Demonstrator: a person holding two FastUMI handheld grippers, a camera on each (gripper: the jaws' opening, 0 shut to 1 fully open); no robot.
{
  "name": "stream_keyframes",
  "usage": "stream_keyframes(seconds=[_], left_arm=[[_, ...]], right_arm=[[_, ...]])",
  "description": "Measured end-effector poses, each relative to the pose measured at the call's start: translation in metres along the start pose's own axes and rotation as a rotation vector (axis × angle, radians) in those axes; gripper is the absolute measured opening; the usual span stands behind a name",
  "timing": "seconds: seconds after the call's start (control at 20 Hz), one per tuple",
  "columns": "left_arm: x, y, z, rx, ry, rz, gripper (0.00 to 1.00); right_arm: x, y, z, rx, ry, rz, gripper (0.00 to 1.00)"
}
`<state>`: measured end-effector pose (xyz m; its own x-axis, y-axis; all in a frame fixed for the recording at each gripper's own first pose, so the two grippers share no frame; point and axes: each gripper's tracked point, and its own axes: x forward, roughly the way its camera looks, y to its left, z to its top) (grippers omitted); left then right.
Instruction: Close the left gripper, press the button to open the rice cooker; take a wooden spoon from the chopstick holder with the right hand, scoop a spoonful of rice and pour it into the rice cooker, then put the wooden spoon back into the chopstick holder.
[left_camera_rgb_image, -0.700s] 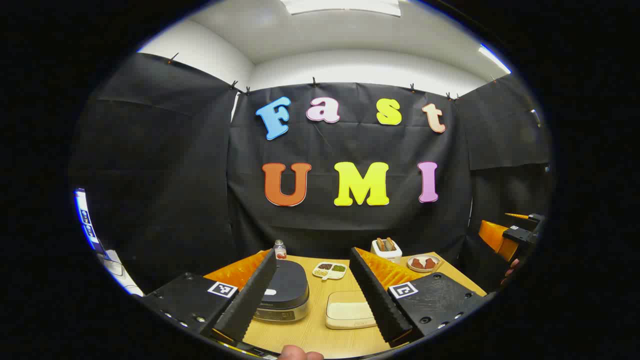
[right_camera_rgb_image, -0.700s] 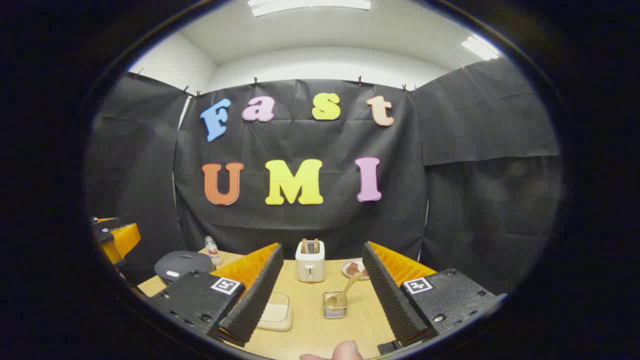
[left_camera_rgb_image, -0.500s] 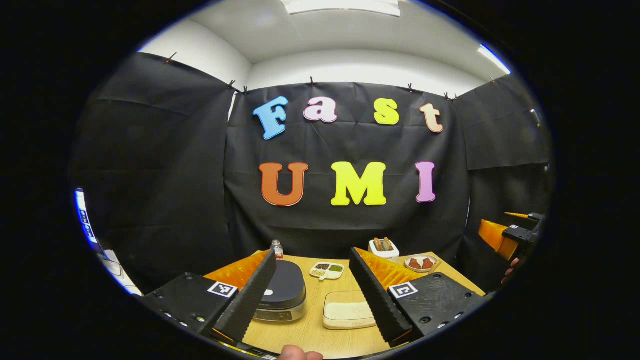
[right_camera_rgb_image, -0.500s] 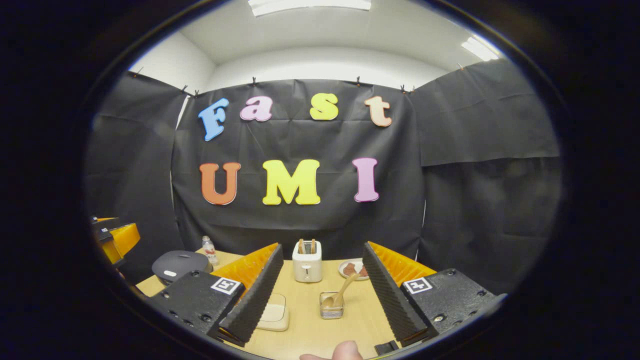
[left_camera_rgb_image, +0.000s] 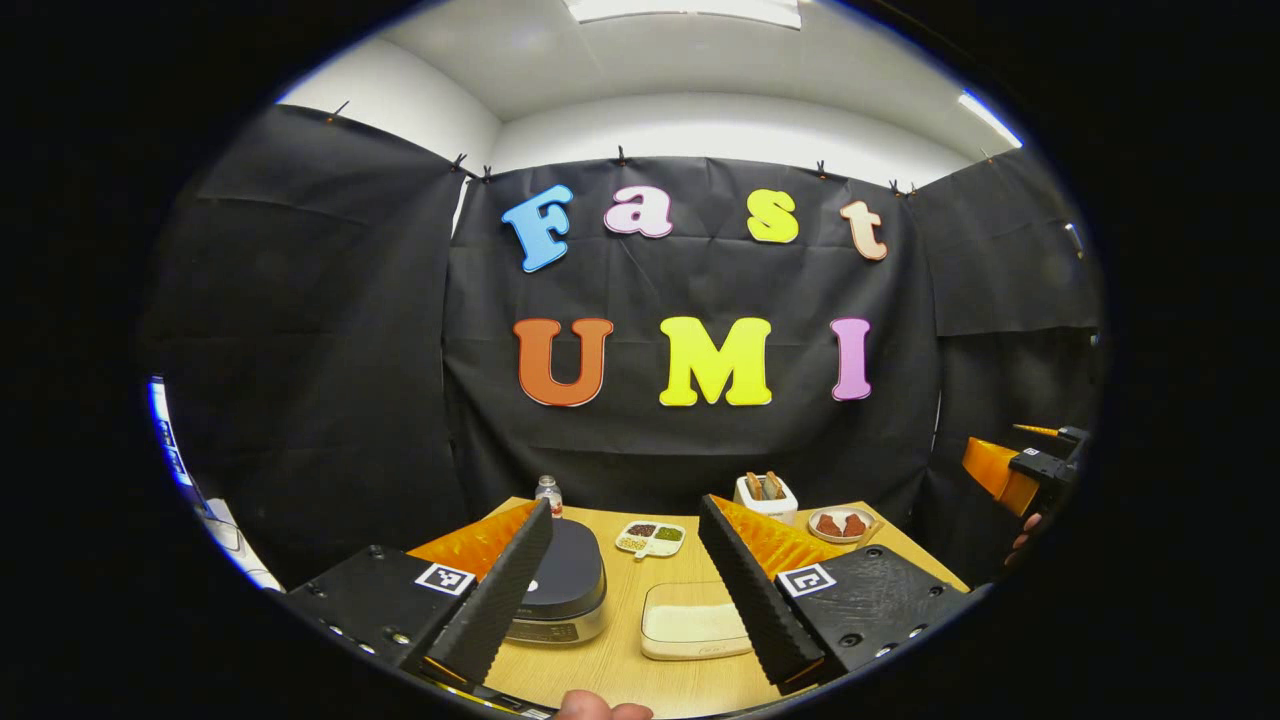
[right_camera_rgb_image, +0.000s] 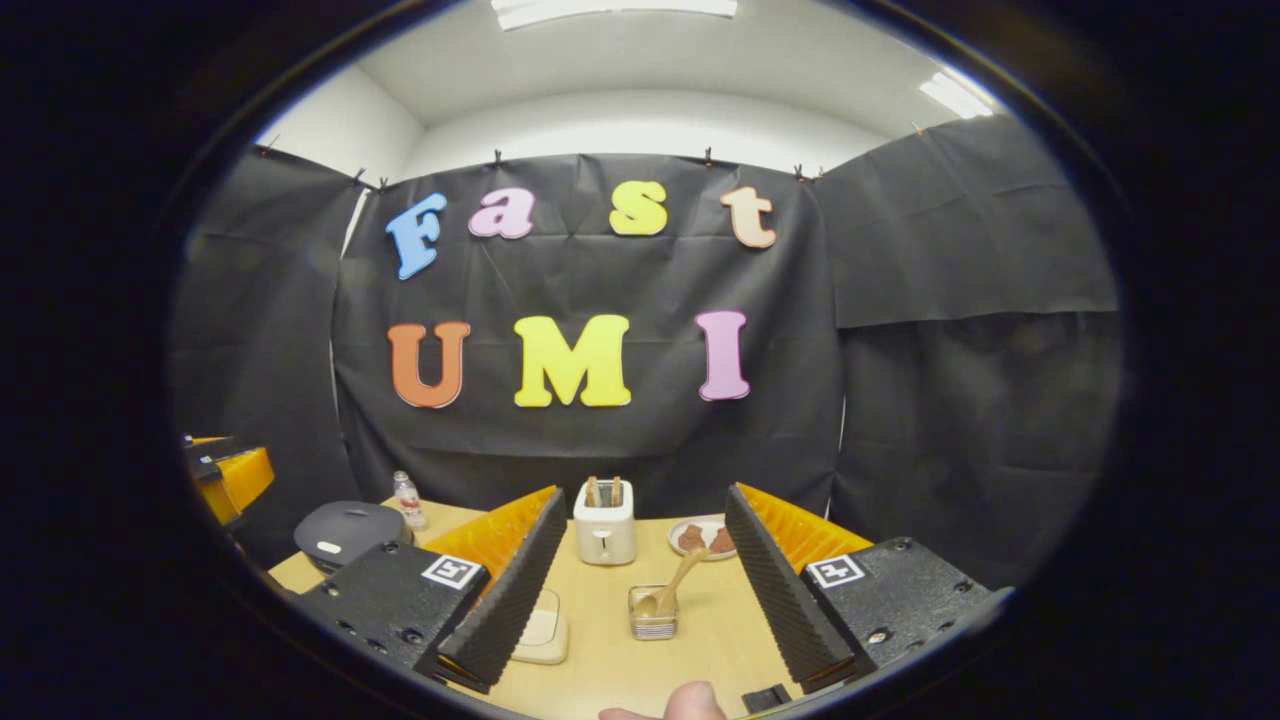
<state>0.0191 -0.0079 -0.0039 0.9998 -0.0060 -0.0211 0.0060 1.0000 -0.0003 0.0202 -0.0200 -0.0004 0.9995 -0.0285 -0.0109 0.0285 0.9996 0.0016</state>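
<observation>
A dark rice cooker (left_camera_rgb_image: 568, 585) with its lid down sits on the wooden table (left_camera_rgb_image: 620, 670), just past my left gripper (left_camera_rgb_image: 620, 660), which is open and holds nothing. A shallow cream tray of rice (left_camera_rgb_image: 692, 630) lies to the cooker's right. In the right gripper view the rice cooker (right_camera_rgb_image: 345, 530) is at the far left, and a small chopstick holder (right_camera_rgb_image: 652, 618) with a wooden spoon (right_camera_rgb_image: 672, 590) leaning in it stands ahead of my right gripper (right_camera_rgb_image: 640, 665), which is open and empty. The rice tray (right_camera_rgb_image: 540, 635) peeks out behind its left finger.
A white toaster (right_camera_rgb_image: 604, 525) with bread, a plate of brown food (right_camera_rgb_image: 700, 538) and a small bottle (right_camera_rgb_image: 406, 500) stand at the back of the table. A divided dish (left_camera_rgb_image: 650, 538) lies behind the tray. The other gripper (left_camera_rgb_image: 1020, 475) hangs at the right edge.
Both views have shifted slightly: the table's objects sit a little higher and further off in each. Both grippers stay open and empty.
</observation>
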Motion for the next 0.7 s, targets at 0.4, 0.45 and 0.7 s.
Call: stream_keyframes(seconds=[0.4, 0.45, 0.7], left_arm=[[0.032, 0.021, -0.013, 0.012, 0.045, 0.083, 0.95], [0.037, 0.025, -0.017, 0.012, 0.058, 0.090, 0.95], [0.060, 0.062, -0.041, -0.002, 0.165, 0.129, 0.95]], right_arm=[[0.042, -0.006, -0.010, -0.005, 0.034, 0.025, 1.00], [0.047, -0.006, -0.012, -0.005, 0.040, 0.028, 1.00], [0.066, -0.007, -0.014, -0.002, 0.054, 0.036, 1.00]])
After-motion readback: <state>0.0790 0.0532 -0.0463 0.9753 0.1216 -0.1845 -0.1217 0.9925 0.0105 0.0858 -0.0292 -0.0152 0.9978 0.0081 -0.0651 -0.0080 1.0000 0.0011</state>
